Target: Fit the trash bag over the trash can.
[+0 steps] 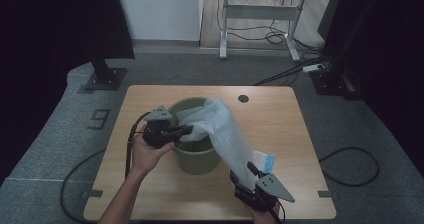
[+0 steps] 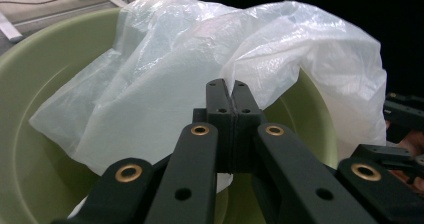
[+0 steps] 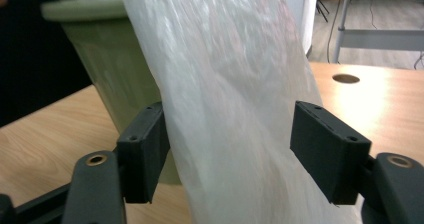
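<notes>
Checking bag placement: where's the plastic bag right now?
In the high view the translucent plastic bag drapes from inside the green bucket over its rim toward the table's near right, pinched by the left gripper, between the right gripper's open jaws.

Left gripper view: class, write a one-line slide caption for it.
Left tongs shut on a translucent plastic bag draped over the rim of a green bin.
</notes>
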`<act>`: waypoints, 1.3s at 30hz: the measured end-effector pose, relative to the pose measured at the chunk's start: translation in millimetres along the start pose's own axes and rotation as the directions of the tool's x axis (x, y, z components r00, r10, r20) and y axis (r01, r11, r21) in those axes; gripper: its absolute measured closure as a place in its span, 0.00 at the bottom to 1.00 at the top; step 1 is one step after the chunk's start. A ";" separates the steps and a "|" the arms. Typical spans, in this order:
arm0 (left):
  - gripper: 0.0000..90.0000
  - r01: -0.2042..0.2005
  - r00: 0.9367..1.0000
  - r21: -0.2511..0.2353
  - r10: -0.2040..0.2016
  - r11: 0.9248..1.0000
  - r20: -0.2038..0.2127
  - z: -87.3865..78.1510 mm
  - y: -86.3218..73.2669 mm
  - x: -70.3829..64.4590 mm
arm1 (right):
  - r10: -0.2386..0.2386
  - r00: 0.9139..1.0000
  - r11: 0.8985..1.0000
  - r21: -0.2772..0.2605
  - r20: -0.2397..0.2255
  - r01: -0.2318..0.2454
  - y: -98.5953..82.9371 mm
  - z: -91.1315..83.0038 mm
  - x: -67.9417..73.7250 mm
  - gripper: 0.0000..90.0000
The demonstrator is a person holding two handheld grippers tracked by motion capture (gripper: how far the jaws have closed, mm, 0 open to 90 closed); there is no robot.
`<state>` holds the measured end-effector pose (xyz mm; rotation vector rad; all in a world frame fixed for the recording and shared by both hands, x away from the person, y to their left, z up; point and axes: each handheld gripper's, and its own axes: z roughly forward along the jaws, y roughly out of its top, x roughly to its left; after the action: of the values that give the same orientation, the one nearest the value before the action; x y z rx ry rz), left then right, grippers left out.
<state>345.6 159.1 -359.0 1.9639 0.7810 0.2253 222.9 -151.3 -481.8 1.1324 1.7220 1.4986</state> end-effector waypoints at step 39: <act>0.33 -0.194 0.981 -0.067 0.192 0.979 -0.038 -11.3 20.6 -46.3 | -0.173 0.983 0.957 -0.225 0.059 0.182 115.6 -0.8 -2.7 0.99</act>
<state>313.3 132.5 -328.3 1.9734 0.5934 0.3950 248.9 -153.3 -369.2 0.8582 1.5342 1.5081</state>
